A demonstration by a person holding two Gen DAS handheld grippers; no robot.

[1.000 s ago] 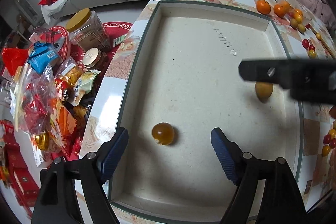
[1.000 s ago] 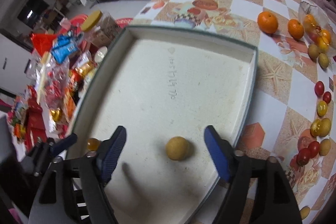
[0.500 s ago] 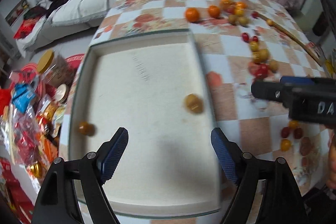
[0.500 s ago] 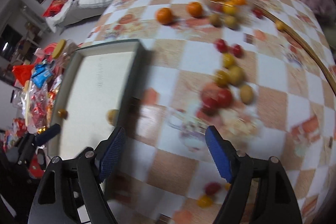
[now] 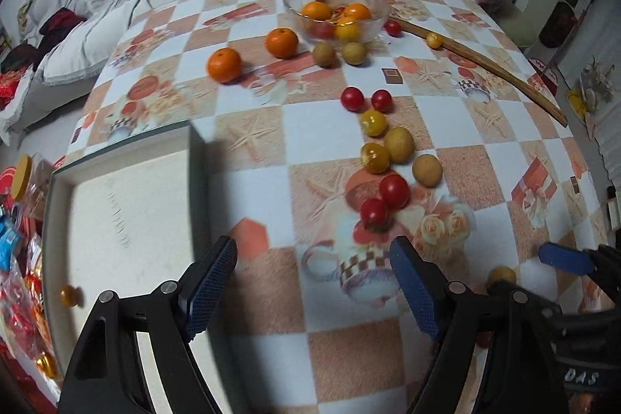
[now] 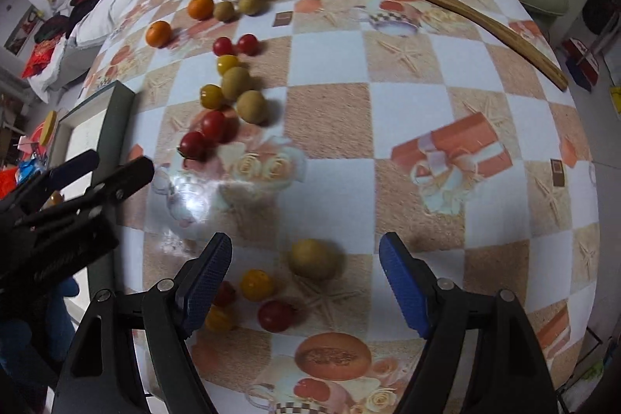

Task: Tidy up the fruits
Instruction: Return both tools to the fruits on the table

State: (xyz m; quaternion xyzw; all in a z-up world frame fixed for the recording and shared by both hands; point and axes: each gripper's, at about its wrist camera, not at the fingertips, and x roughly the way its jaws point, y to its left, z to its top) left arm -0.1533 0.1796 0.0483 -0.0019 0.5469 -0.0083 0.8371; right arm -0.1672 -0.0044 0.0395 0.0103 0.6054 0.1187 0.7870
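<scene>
Both grippers hang empty over the patterned table, jaws wide apart, as the fruit sorting goes on. The right gripper has a tan round fruit lying between its open jaws, resting on the cloth and touching neither pad. Just to its left sit a yellow cherry tomato and a red cherry tomato, close enough to be caught by mistake. The left gripper hovers over bare cloth beside the white tray, short of a pair of red tomatoes and the loose trail of yellow and tan fruit beyond them. One small amber fruit lies in the tray near its left wall. Two oranges and a glass bowl of mixed fruit stand at the far side, with a long wooden stick curving past.

The step in hand looks to be picking up the tan fruit for the tray. To do it well, the right gripper should drop straight down until the pads flank the fruit at its widest part, then close gently: round fruit rolls away if struck off-centre and bruises if squeezed hard. Keeping the left pad clear of the yellow tomato matters most. The left gripper would best go for the nearer red tomato alone.
</scene>
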